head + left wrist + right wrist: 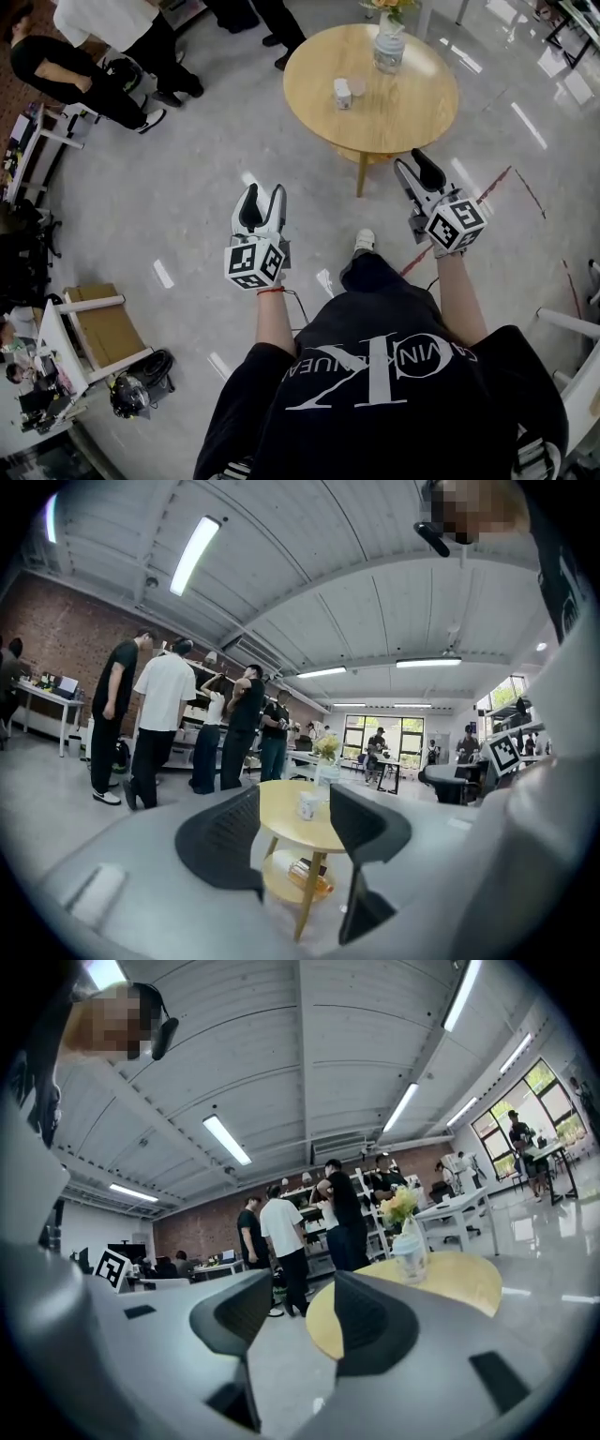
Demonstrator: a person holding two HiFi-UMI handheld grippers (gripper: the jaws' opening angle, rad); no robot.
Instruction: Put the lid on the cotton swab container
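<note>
A small white cotton swab container (342, 93) stands on the round wooden table (412, 112), with a small pale round piece, seemingly its lid (357, 86), beside it on the right. In the left gripper view the container (307, 805) shows far off between the jaws. My left gripper (262, 192) is held in the air over the floor, well short of the table, open and empty (295, 832). My right gripper (415, 161) hovers just off the table's near edge, also open with nothing between its fingers (305, 1321).
A glass vase with flowers (389, 47) stands at the table's far side. A bottle (309, 878) lies on the table's lower shelf. People (122, 37) stand at the far left. A wooden chair (98, 328) and bags sit lower left; white furniture (581, 375) is at the right.
</note>
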